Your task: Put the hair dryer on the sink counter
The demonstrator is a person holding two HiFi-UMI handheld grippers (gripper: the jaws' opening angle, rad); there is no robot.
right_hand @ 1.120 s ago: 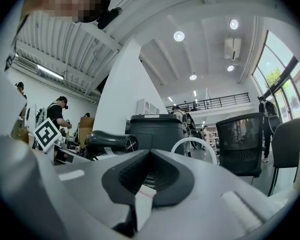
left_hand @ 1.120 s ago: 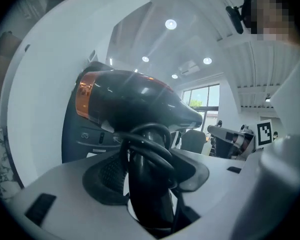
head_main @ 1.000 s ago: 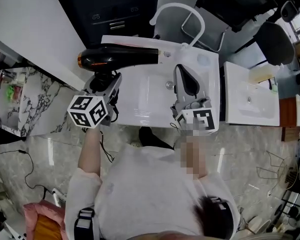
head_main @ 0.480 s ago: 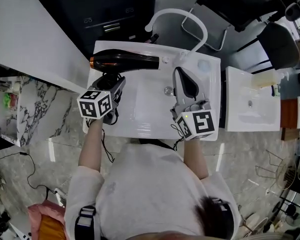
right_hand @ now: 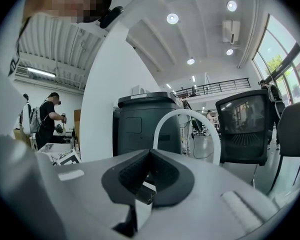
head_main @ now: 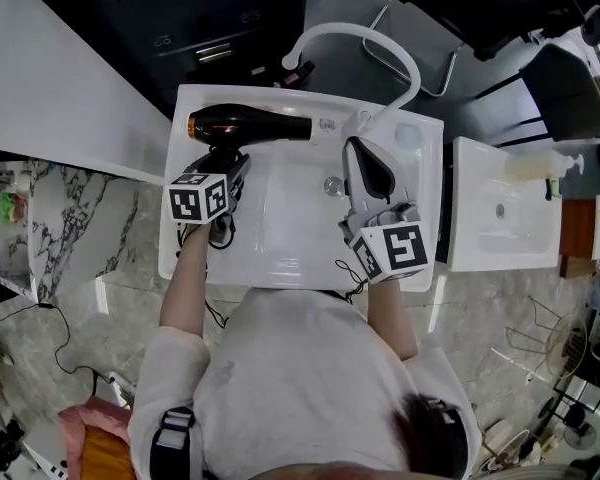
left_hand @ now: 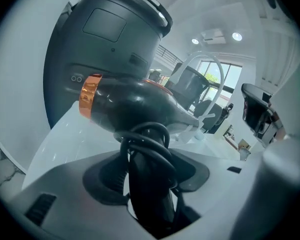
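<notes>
The left gripper (head_main: 227, 165) is closed on the black handle (left_hand: 147, 184) of the hair dryer (head_main: 255, 125), with the cord (left_hand: 151, 143) looped around the handle just above the jaws. The barrel lies crosswise along the back left ledge of the sink counter (head_main: 185, 268). Its copper ring (head_main: 193, 126) points to the left and its nozzle points toward the base of the white faucet (head_main: 348, 28). I cannot tell whether the barrel already touches the ledge. The right gripper (head_main: 364, 151) hangs over the right side of the basin, its jaws pressed together with nothing between them. It is near the nozzle but apart from it, so I judge that the left hand must set the dryer down. No brand or writing can be read.
</notes>
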